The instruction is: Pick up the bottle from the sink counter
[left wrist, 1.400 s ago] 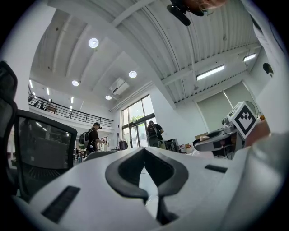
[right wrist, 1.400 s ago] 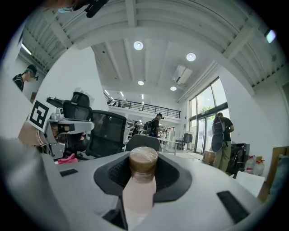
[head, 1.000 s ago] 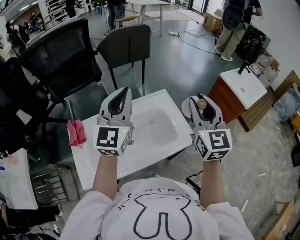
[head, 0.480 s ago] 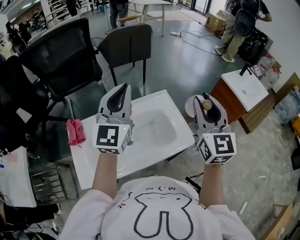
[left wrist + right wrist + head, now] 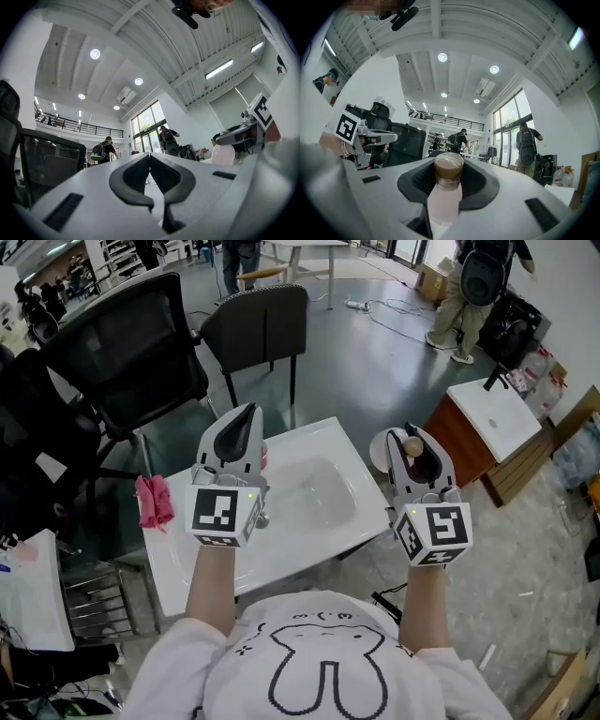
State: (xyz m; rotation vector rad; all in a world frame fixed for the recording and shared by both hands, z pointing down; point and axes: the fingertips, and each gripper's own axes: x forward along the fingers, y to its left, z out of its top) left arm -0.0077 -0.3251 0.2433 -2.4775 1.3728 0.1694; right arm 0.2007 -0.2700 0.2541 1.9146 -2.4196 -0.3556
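Sink worktop (image 5: 234,563) is lying below both raised grippers, the right gripper (image 5: 410,439) clamping its part-open fingers (image 5: 480,180) on the bottle (image 5: 445,199), long axis along them, while the left gripper (image 5: 150,159) is sitting closed, empty.

Wears a white short-sleeved T-shirt (image 5: 319,645) with a black-outlined rabbit drawing (image 5: 323,667) on the chest. Shows smooth pale grey shells on left gripper (image 5: 251,411) and right gripper (image 5: 410,433), black inner pads (image 5: 133,176), and on each a white cube (image 5: 222,515) with black square markers and a small green light (image 5: 247,495).
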